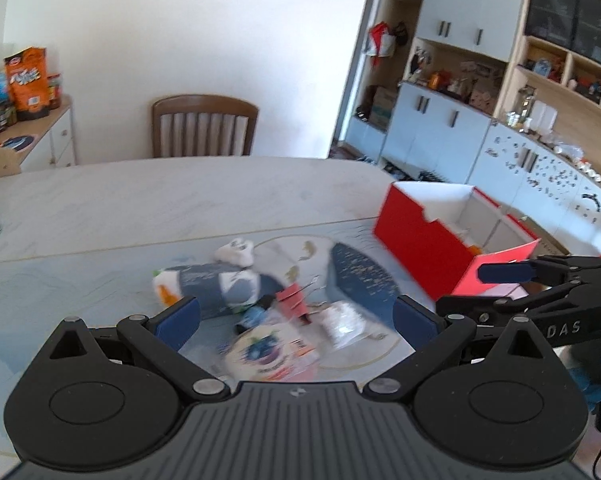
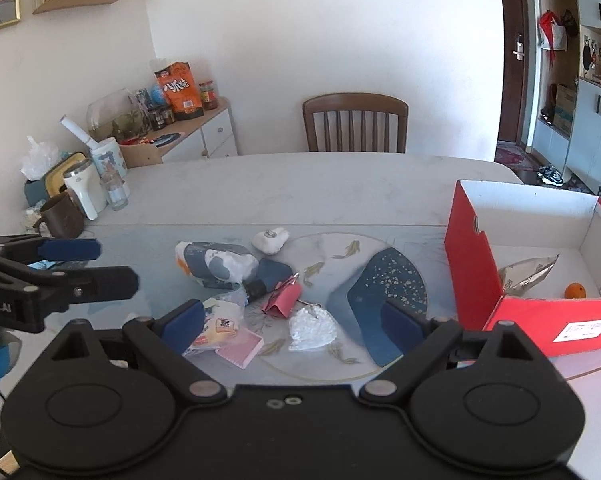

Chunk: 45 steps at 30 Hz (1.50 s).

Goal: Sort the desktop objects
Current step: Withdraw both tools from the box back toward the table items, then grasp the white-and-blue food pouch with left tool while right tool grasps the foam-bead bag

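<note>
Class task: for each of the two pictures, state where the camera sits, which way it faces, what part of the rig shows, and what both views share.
Left wrist: on the left gripper, facing across the table's clutter toward the chair; own open fingers show, right gripper at right edge.
Right wrist: on the right gripper, facing the same way; own open fingers show, left gripper at left edge.
Shared: red box, pink binder clip, white crumpled bag, chair.

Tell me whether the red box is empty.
Not empty: the open red box holds a small orange item and a silver foil wrapper.
</note>
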Motion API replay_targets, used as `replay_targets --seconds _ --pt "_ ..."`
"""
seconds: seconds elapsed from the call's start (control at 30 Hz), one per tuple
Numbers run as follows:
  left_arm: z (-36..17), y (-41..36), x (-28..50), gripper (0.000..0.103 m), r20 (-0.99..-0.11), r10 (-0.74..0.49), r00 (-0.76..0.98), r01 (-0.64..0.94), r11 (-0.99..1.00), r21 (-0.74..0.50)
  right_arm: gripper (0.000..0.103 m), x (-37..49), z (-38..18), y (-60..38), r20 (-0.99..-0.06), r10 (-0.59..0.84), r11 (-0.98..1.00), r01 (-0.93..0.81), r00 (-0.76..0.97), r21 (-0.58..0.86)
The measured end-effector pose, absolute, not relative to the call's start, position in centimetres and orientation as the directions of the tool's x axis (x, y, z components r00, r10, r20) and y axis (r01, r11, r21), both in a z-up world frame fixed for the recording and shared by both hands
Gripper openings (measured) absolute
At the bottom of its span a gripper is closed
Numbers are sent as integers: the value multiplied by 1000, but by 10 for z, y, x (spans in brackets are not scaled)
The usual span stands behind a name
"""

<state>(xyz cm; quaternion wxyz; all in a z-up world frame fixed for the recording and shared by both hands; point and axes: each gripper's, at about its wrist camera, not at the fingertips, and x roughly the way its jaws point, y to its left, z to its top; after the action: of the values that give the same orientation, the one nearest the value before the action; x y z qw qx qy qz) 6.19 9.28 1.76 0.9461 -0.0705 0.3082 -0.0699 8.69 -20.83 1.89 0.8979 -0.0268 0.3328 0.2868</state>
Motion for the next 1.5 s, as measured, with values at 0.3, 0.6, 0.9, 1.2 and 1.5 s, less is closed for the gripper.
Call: replay_targets --seconds 0.3,0.6,0.9,1.2,1.5 --pt "-15 128 69 102 -636 -89 766 5 991 -132 92 102 -10 -196 -648 445 863 -491 619 123" --pt "-48 147 65 102 -689 -77 721 19 996 -92 88 120 -31 -185 -675 411 877 -469 612 109" --pt "-65 149 57 102 -692 -124 711 126 991 -48 82 137 -52 -176 -712 374 892 -439 594 102" --pt "-80 136 61 102 -709 -248 660 381 924 32 81 142 -64 -170 -746 361 888 -452 560 91" --pt "-104 128 84 102 -761 -300 575 524 849 61 78 155 -77 -160 -770 336 893 -444 542 77"
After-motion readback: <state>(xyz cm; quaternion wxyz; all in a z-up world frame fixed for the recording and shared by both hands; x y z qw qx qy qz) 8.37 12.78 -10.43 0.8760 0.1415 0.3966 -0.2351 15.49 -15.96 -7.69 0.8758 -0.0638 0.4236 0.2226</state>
